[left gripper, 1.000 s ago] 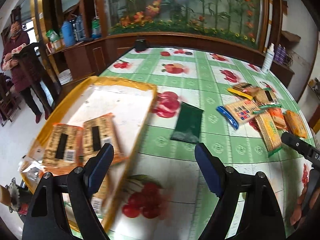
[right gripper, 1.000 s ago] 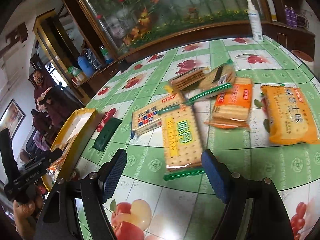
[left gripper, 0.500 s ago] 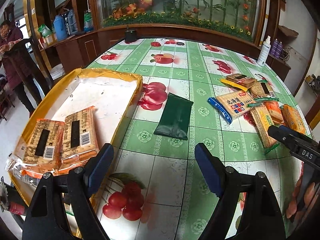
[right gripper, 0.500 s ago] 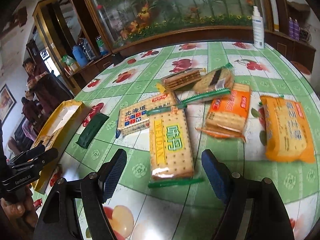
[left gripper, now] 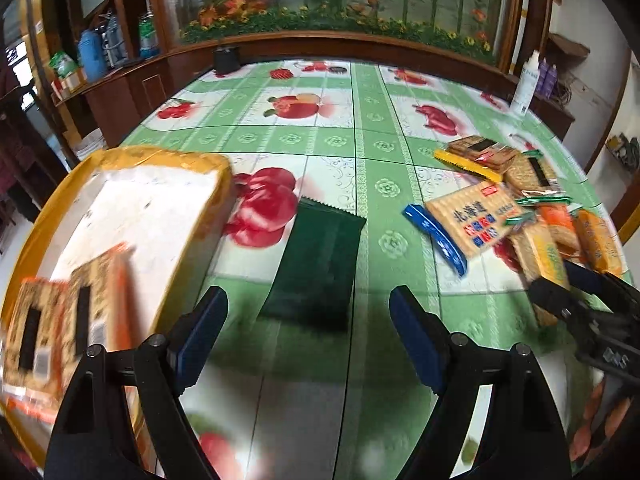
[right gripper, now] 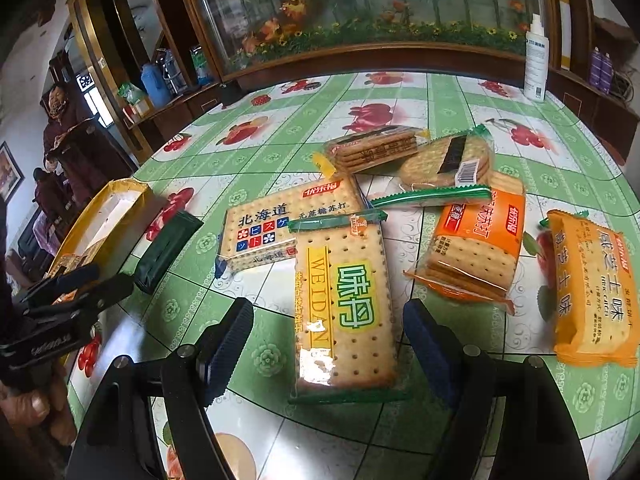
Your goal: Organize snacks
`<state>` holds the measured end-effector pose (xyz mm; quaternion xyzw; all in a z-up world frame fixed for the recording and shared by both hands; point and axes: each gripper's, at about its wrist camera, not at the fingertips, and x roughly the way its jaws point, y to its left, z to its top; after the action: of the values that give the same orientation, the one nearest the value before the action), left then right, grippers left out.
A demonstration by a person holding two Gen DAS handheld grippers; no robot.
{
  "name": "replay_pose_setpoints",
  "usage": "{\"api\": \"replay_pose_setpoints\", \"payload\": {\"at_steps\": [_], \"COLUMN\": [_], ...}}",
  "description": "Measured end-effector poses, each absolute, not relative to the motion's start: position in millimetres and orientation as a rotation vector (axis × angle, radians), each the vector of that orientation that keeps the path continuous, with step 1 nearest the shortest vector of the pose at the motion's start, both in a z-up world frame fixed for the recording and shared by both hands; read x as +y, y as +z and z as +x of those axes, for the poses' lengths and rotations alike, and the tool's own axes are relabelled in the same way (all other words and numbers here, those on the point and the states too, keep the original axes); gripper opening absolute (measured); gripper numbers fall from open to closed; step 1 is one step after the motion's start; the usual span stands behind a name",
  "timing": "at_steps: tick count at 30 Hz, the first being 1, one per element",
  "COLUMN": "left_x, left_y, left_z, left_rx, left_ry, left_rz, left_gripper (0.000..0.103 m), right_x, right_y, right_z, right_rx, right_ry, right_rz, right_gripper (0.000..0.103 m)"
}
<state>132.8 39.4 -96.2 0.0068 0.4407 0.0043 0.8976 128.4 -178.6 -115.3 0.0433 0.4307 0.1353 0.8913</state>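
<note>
My left gripper (left gripper: pixel 308 336) is open and empty, just short of a dark green snack packet (left gripper: pixel 316 264) lying flat on the table. Left of it a yellow-rimmed tray (left gripper: pixel 160 208) holds two brown cracker packs (left gripper: pixel 64 320). My right gripper (right gripper: pixel 328 344) is open, its fingers on either side of the near end of the yellow-green WEIDAN cracker pack (right gripper: pixel 344 304). Around that pack lie a blue-and-white cracker pack (right gripper: pixel 272 232), two orange packs (right gripper: pixel 480 248) (right gripper: pixel 592 292) and two clear biscuit packs (right gripper: pixel 448 160).
The round table has a green fruit-print cloth (left gripper: pixel 360 128). A white spray bottle (right gripper: pixel 536 64) stands at its far right edge. A wooden cabinet with flower glass runs behind. A person (right gripper: pixel 60 112) stands at the far left.
My left gripper has moved forward and down to the green packet. My right gripper has moved in and down over the WEIDAN pack. Both stay open.
</note>
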Motion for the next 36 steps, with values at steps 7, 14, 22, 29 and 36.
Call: {"api": "replay_pose_setpoints", "payload": {"at_steps": [7, 14, 22, 29, 36], "left_x": [39.5, 36.0, 38.6, 39.2, 44.7], "left_y": [-111.1, -114.5, -111.7, -111.6, -108.1], "left_z": [171.8, 174.0, 168.9, 159.3, 142.6], "left_rx": [0.973, 0.942, 0.905, 0.892, 0.883], "left_ry": [0.009, -0.001, 0.017, -0.018, -0.035], "left_rz": [0.025, 0.086, 0.101, 0.067, -0.014], "left_gripper": [0.083, 0.084, 0.042, 0.042, 0.042], "right_x": [-177.2, -171.1, -157.0, -158.5, -171.1], "right_y": [-119.5, -123.2, -124.7, -123.0, -114.3], "right_z": [133.6, 139.0, 141.8, 140.8, 134.8], "right_rx": [0.911, 0.922, 0.935, 0.922, 0.888], "right_ry": [0.294, 0.289, 0.243, 0.225, 0.282], "right_rz": [0.098, 0.068, -0.039, -0.068, 0.038], "right_gripper": [0.079, 0.079, 0.068, 0.048, 0.048]}}
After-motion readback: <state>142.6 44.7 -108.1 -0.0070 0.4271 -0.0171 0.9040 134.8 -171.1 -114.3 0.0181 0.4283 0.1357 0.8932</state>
